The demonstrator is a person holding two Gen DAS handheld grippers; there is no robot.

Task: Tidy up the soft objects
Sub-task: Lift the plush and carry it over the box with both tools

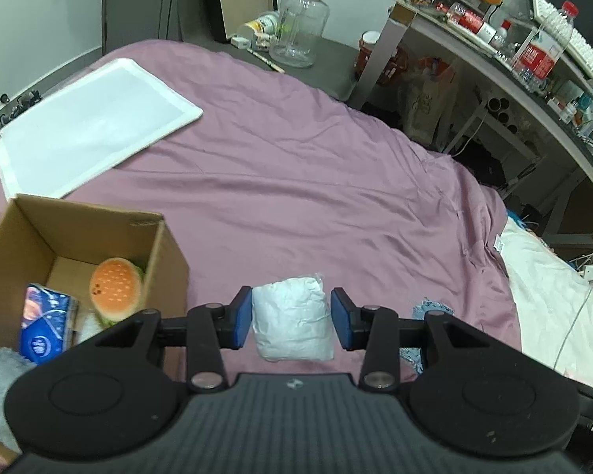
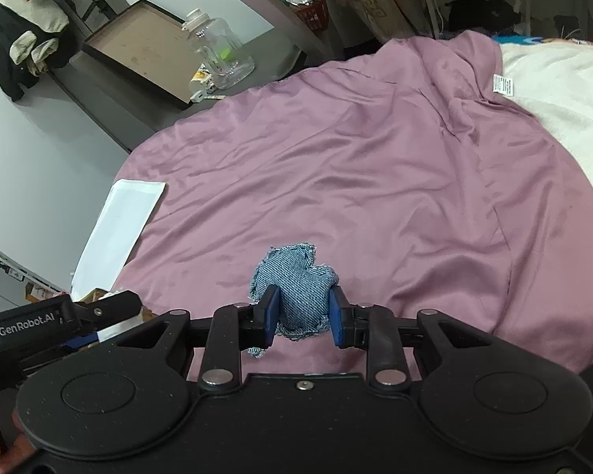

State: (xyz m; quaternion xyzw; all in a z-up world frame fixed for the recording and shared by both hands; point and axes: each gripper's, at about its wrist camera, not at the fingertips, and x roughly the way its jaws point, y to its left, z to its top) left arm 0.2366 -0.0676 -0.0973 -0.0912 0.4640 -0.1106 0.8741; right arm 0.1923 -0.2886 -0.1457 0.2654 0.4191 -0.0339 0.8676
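Meanwhile, your left gripper (image 1: 291,318) stood apart around the white packet (image 1: 292,322), long axis pointing away; your right gripper (image 2: 303,318) clamped the denim pouch (image 2: 298,296).

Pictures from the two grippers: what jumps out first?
The big purple blanket fills both views. A white crinkly packet sits between the left gripper's jaws, a blue denim scrap between the right gripper's. At the left, a cardboard box holds a burger toy.

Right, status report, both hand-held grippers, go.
Left hand-held gripper open around white packet, right pad not touching. Right hand-held gripper shut on denim pouch. Box beside left, burger toy inside. Nothing in the way.
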